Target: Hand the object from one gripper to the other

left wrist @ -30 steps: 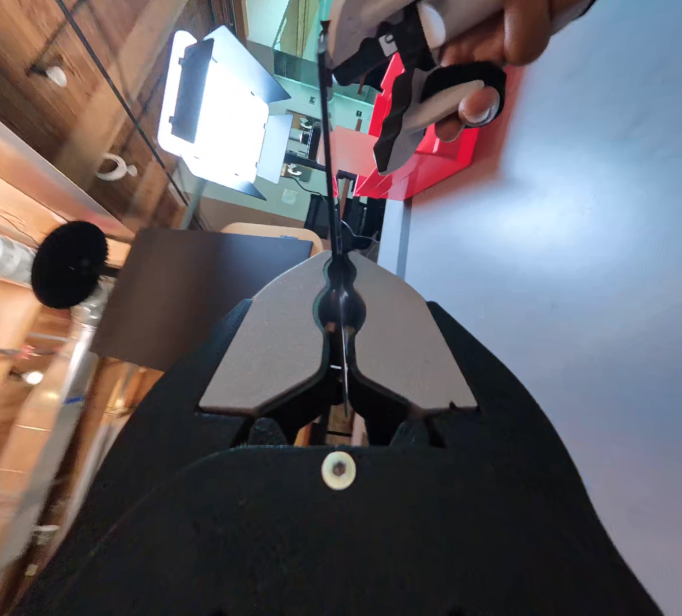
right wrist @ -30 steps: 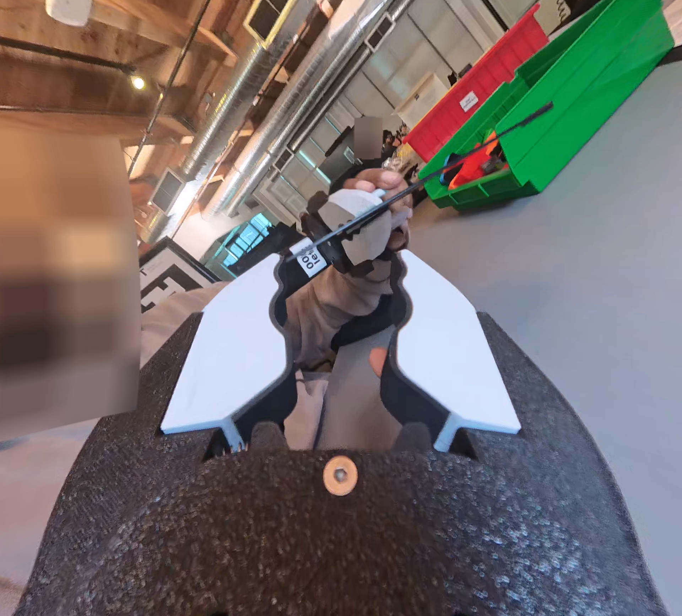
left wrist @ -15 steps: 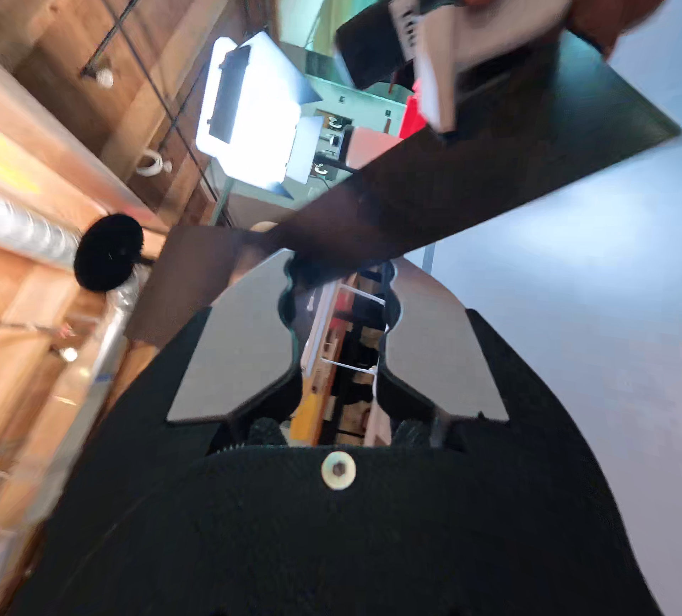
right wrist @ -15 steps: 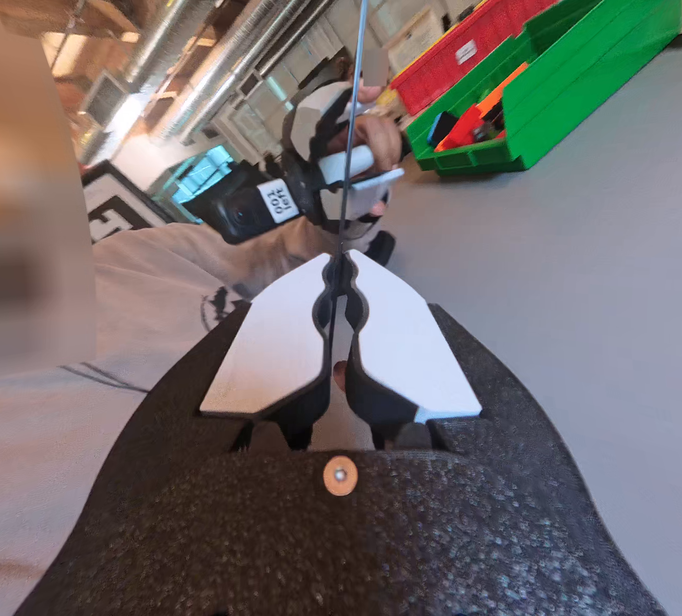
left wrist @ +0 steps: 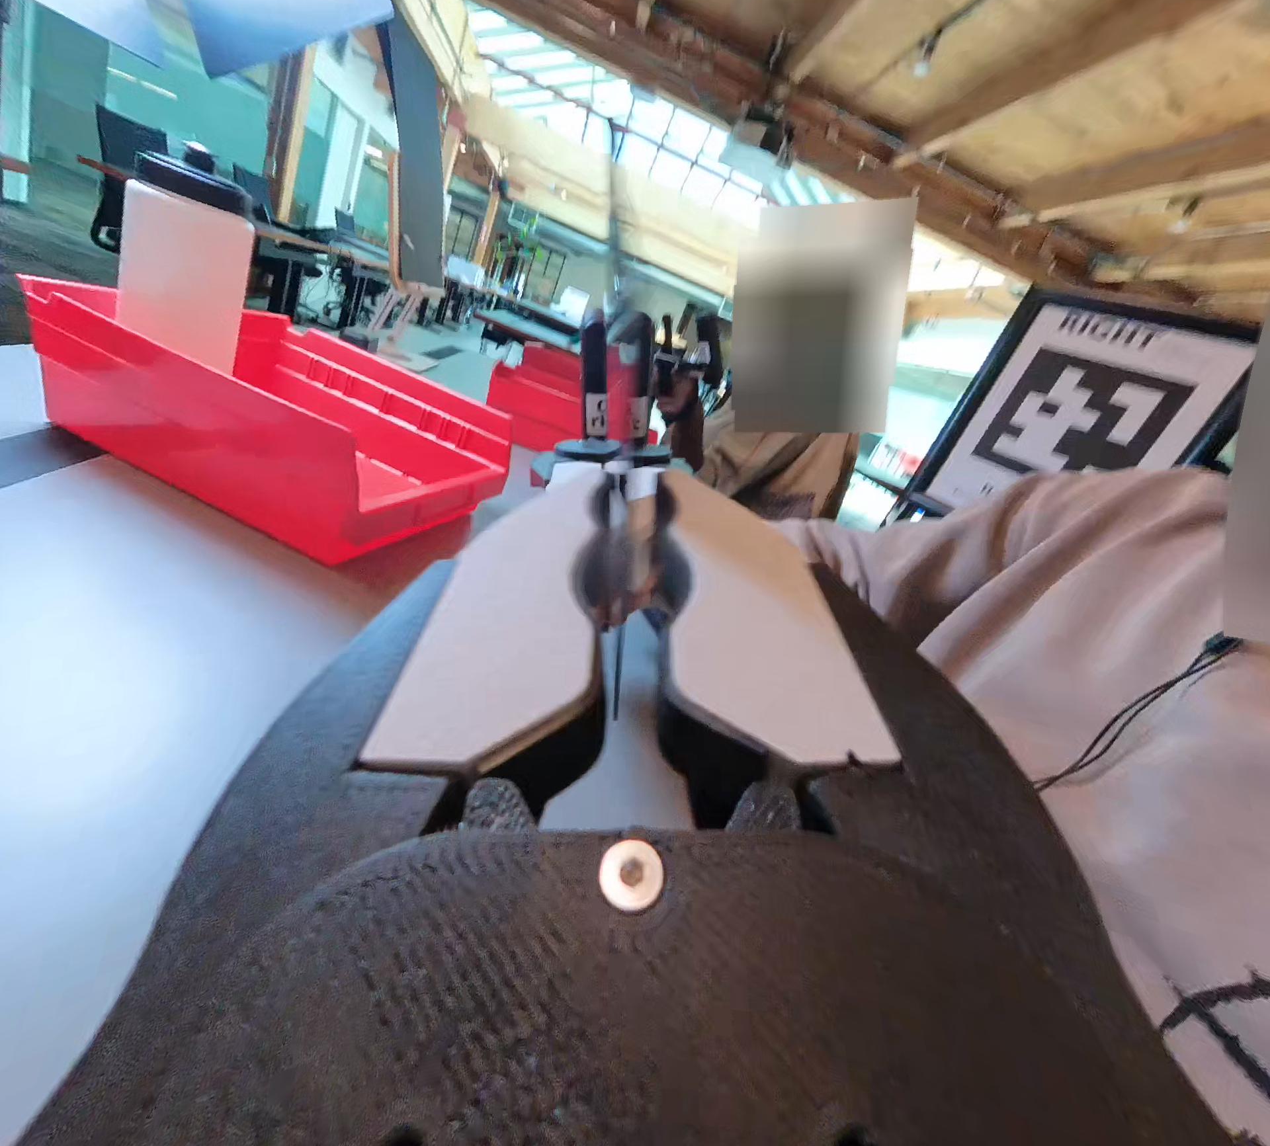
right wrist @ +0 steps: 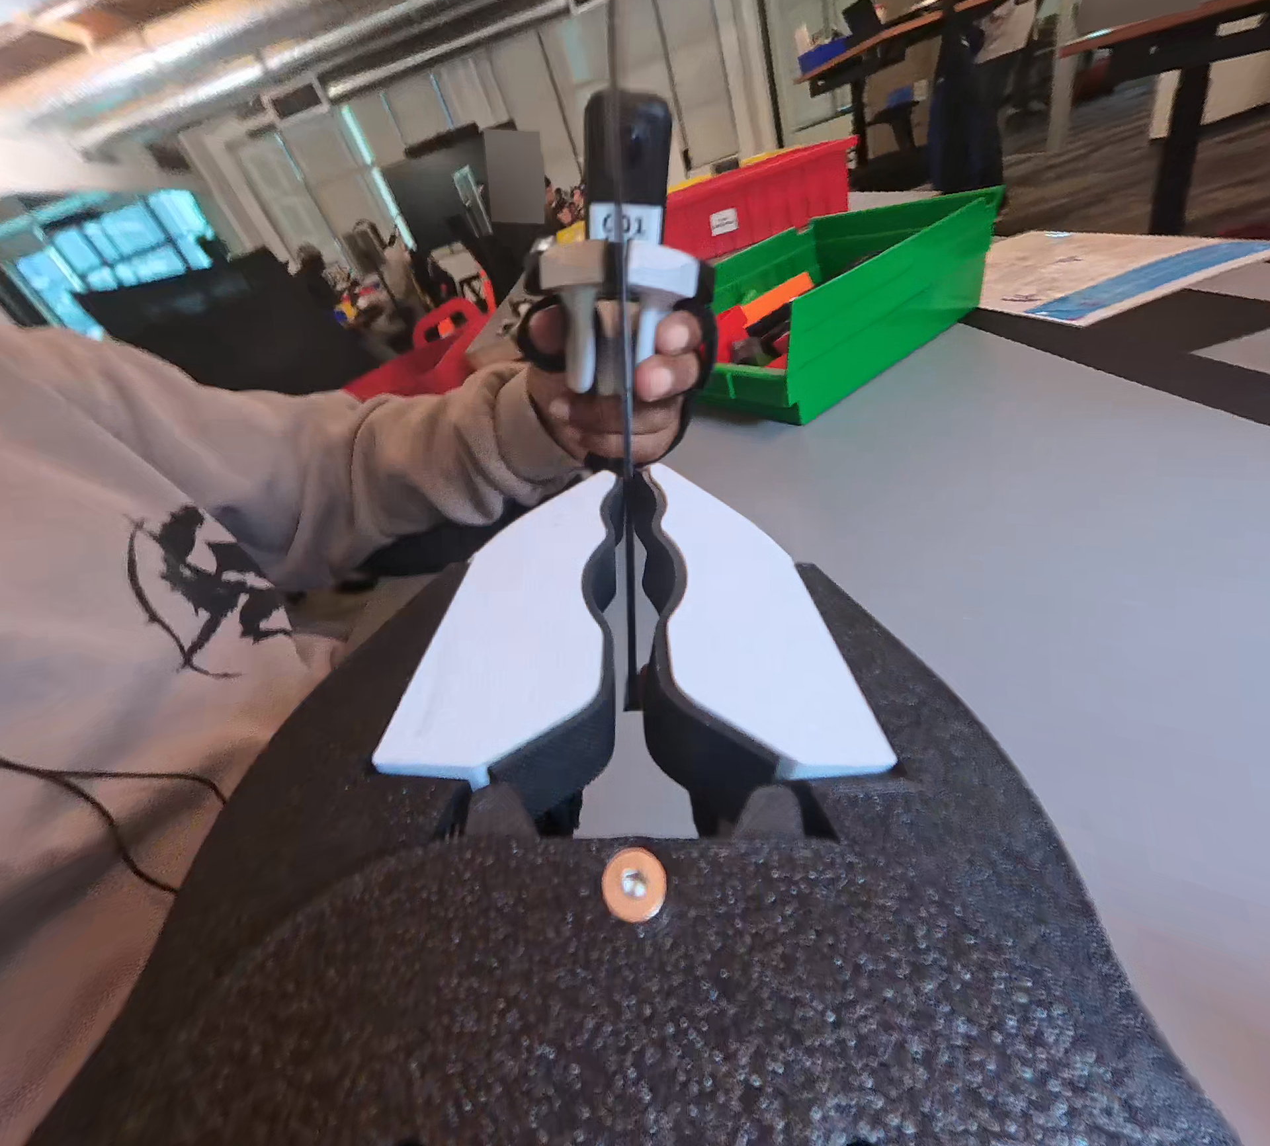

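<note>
- Left wrist view: the left gripper [left wrist: 629, 498] is closed on a thin black sheet [left wrist: 616, 653] seen edge-on; motion blur makes the contact at the tips hard to judge. A red bin [left wrist: 275, 446] holding a white container [left wrist: 182, 282] sits on the grey table [left wrist: 137, 618]; a framed black-and-white marker board [left wrist: 1093, 405] stands behind a beige sleeve [left wrist: 1031, 570].
- Right wrist view: the right gripper [right wrist: 629, 481] pinches the same sheet upright. Beyond it, a hand [right wrist: 611, 385] grips the other device, which carries a small white label. A green bin [right wrist: 859, 302] holds orange items.

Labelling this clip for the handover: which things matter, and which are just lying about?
Job: thin black sheet, left gripper, right gripper, both shut on it.
Lying about: red bin, white bottle, green bin, printed paper.
</note>
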The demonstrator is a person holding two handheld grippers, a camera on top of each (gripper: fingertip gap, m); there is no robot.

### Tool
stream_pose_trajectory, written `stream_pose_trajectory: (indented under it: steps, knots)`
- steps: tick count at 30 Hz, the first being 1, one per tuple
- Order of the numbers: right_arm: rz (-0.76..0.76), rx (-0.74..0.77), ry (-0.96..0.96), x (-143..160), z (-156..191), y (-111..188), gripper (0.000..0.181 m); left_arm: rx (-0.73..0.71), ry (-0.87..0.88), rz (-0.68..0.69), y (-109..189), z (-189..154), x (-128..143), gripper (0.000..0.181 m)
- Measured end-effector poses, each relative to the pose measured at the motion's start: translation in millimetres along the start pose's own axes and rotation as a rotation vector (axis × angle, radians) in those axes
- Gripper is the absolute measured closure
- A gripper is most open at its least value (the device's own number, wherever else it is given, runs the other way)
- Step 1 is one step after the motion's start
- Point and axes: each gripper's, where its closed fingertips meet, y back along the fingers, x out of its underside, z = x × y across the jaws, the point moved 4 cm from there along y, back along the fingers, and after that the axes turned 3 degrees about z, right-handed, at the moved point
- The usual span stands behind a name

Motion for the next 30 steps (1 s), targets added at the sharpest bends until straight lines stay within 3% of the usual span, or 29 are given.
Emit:
stream_pose_trajectory:
  steps: [3,6,8,11,14,16,17,20,23,25,27,30]
  knots:
    - [0.082,0.151,0.097,6,-8,-3,0.175,-0.114,-0.152,0.097,0,1,2,0.179]
    - [0.15,0.309,0.25,7,-19,4,0.152,-0.169,-0.223,0.057,5,1,-6,0.179]
    - [0.177,0.275,0.28,12,-17,1,0.136,-0.128,-0.182,-0.045,8,-2,-14,0.179]
    - [0.147,0.112,0.138,24,-4,-14,0.124,-0.121,-0.136,-0.224,15,-1,-24,0.179]
    - [-0.016,0.045,0.042,15,8,-26,0.145,-0.064,-0.069,-0.3,13,-4,-23,0.18]
    - [-0.076,0.103,0.09,2,9,-22,0.178,-0.053,-0.056,-0.287,8,-5,-19,0.18]
    - [-0.079,0.103,0.132,-4,12,-17,0.179,-0.052,-0.064,-0.276,8,-5,-20,0.179]
    - [-0.008,0.16,0.246,-17,9,3,0.18,-0.094,-0.097,-0.118,15,4,-19,0.167]
    - [0.254,0.253,0.377,-9,-3,21,0.18,-0.259,-0.27,0.104,32,19,-19,0.143]
    - [0.334,0.237,0.398,-2,-3,25,0.18,-0.294,-0.373,0.249,38,19,-11,0.137]
    - [0.381,0.199,0.395,5,-2,23,0.18,-0.28,-0.421,0.449,37,18,12,0.139]
    - [0.368,0.163,0.394,7,2,19,0.179,-0.241,-0.513,0.671,29,18,47,0.163]
